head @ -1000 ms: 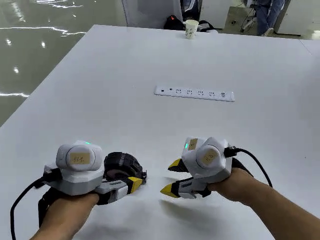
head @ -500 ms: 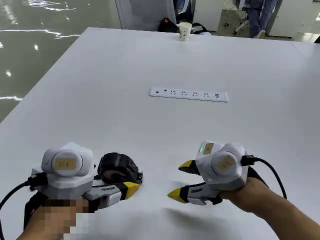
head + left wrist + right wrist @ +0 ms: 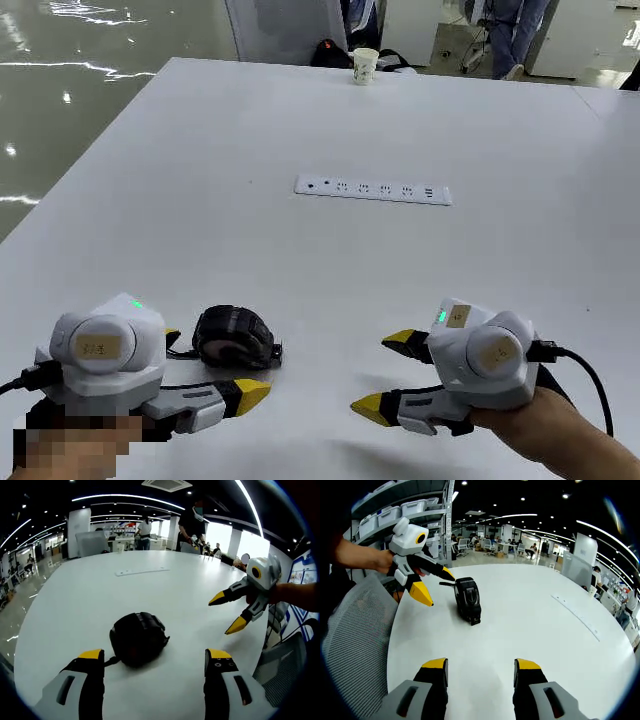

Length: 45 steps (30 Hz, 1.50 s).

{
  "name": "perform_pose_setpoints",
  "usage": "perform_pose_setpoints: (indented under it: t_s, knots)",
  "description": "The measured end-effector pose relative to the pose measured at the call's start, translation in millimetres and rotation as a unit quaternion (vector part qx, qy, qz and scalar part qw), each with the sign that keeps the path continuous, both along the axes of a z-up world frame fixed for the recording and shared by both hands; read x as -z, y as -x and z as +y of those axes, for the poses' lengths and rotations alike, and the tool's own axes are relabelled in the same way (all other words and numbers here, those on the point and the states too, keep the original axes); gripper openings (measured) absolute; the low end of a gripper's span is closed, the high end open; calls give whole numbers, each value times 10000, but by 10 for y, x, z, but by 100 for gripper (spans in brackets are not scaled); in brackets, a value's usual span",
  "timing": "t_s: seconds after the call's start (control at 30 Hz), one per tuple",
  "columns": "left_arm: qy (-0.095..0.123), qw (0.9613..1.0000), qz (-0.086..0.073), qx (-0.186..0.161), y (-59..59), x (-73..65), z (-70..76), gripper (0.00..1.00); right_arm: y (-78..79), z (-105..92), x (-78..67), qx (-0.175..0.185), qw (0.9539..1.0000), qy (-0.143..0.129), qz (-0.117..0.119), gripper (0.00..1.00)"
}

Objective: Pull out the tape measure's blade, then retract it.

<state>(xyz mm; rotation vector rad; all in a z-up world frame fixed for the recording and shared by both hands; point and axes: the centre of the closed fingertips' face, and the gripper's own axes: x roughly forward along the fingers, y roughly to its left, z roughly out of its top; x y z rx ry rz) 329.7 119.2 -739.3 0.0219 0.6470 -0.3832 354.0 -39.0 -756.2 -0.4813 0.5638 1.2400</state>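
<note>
Head view: the tape measure (image 3: 235, 337) lies on the white table (image 3: 300, 250) between the spread jaws of the left gripper (image 3: 210, 360), not clamped. The right gripper (image 3: 385, 373) is apart from it.
Left gripper view: the jaws stand wide, with the case just ahead.
Right gripper view: the jaws are parted and hold nothing.

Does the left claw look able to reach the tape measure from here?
Probably yes. The left claw is open, and the tape measure lies on the table just ahead of its jaws with nothing between. The right claw hangs off to the side, apart.
</note>
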Motion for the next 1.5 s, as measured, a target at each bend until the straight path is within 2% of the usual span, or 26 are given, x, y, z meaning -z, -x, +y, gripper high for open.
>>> perform_pose_setpoints:
  t_s: [0.13,0.3,0.43,0.57,0.73,0.87,1.0,1.17,1.33,1.5]
  knots:
    - [36,9999,-106,109,57,-24,-17,81,33,-60,-15,95,9999,-85,4,56]
    - [104,9997,-145,192,115,-32,-7,84,77,-154,-26,261,9995,-177,11,59]
    - [55,9994,-204,281,166,-44,0,87,127,-212,-19,331,9991,-252,16,63]
    - [18,9990,-255,361,199,-48,16,89,170,-278,-20,418,9986,-337,-1,66]
    - [128,9985,-337,401,223,-72,0,94,204,-330,-56,533,9975,-475,-2,71]
    - [131,9981,-351,495,255,-76,-30,99,230,-368,-62,590,9967,-549,1,75]
    - [89,9973,-349,636,308,-73,-58,99,267,-395,-85,637,9956,-683,29,82]
    - [106,9965,-436,709,334,-103,-74,99,292,-432,-109,692,9944,-794,34,86]
    - [101,9960,-397,794,382,-111,-94,99,315,-468,-126,744,9935,-855,38,90]
    - [107,9952,-477,853,419,-154,-86,99,343,-510,-135,802,9927,-899,45,93]
